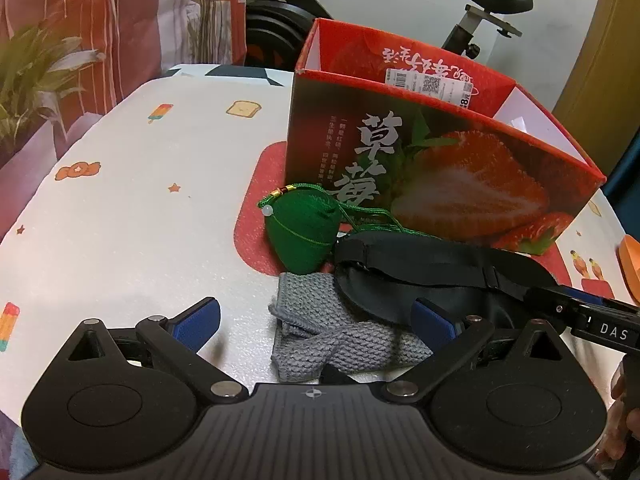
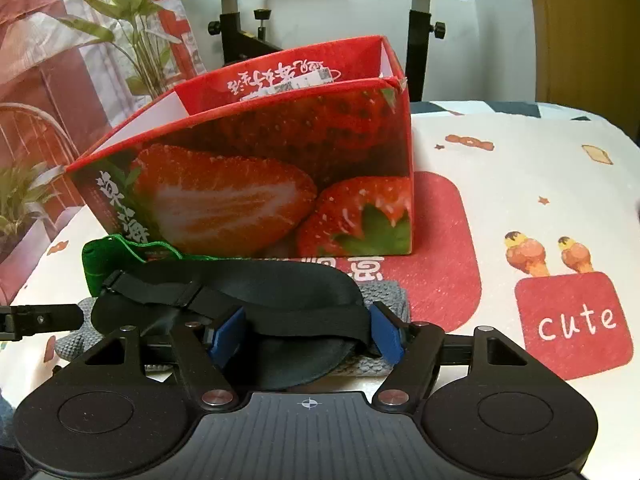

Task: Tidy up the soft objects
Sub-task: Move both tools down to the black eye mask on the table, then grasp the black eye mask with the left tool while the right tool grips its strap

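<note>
A black sleep mask (image 1: 404, 276) lies on a grey knitted cloth (image 1: 344, 344), next to a green pouch (image 1: 304, 236) with a cord. All sit in front of a red strawberry box (image 1: 460, 168), open at the top. My left gripper (image 1: 316, 316) is open, its fingers either side of the grey cloth. My right gripper (image 2: 308, 332) is open around the sleep mask (image 2: 256, 296) and its strap, fingers not closed on it. The box (image 2: 256, 184), pouch (image 2: 100, 260) and cloth (image 2: 384, 296) also show in the right wrist view.
The table has a white cloth (image 1: 140, 208) with cartoon prints and red patches (image 2: 572, 320). An exercise bike (image 1: 480, 12) and a plant (image 1: 36, 76) stand behind the table. An orange object (image 1: 630, 264) sits at the right edge.
</note>
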Motion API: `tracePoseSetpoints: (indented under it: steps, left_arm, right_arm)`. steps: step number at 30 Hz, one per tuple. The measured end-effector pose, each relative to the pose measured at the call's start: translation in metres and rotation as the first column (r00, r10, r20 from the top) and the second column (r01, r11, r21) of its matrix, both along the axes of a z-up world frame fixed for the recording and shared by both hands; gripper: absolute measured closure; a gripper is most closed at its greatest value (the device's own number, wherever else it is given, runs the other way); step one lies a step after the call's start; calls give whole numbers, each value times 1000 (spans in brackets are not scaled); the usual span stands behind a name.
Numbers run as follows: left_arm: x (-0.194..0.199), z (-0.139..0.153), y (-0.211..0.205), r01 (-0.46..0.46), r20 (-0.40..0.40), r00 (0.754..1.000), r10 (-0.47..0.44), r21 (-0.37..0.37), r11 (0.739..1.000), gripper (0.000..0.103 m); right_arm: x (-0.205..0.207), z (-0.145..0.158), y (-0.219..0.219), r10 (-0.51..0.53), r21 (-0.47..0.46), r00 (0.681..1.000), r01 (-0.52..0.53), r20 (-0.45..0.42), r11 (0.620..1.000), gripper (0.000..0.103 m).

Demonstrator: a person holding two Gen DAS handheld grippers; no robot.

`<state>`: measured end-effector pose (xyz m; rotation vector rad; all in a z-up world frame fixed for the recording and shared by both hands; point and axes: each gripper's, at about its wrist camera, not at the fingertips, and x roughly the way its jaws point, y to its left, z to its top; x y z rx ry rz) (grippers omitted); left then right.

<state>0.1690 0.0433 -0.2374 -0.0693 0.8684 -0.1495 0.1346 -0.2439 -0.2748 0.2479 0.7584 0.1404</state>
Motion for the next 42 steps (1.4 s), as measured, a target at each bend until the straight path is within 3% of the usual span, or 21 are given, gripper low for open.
tracePoseSetpoints:
  steps: [4,10,17,19,21,25,32,37,42]
  left_arm:
    - [0,0,1,-1,0,1000,1,-4,1000,1]
    - [0,1,0,18,5,1000,-18,-31,999,16]
    - [1,2,3,21,11,1000,-20,-80,997,38]
    - [4,3,4,25,14,1000,-24,-104,994,57]
    - [8,6,5,46,20,999,-43,-136,990,66]
    - [24,4,5,29,-6,999,-31,-181,983,67]
    - [44,-11,-3,18,-34,999,-22,-115,993,65]
    - [49,-17,-7,49,-44,998,-55,-120,991,49]
    - [54,-25,-11,45,-65,996,-57,-170,984,44]
  right_arm:
    - [0,0,-4,-14,44,1000,15,-4,999,41]
    - [0,2,-6,-34,34,999,34,6,999,85]
    - [-1,0,-6,-32,7,999,32,9,999,90]
    - [0,-2,-5,-28,2,1000,28,9,1000,90]
    - [0,-2,-5,-24,-5,1000,24,9,1000,90]
    - [0,-3,-4,-19,-14,1000,19,8,1000,90]
    - [1,-4,-5,-18,-11,1000,18,8,1000,90]
    - [2,-6,-5,-17,-9,1000,17,7,1000,89]
    - [2,-6,-6,-16,-6,1000,16,9,1000,89]
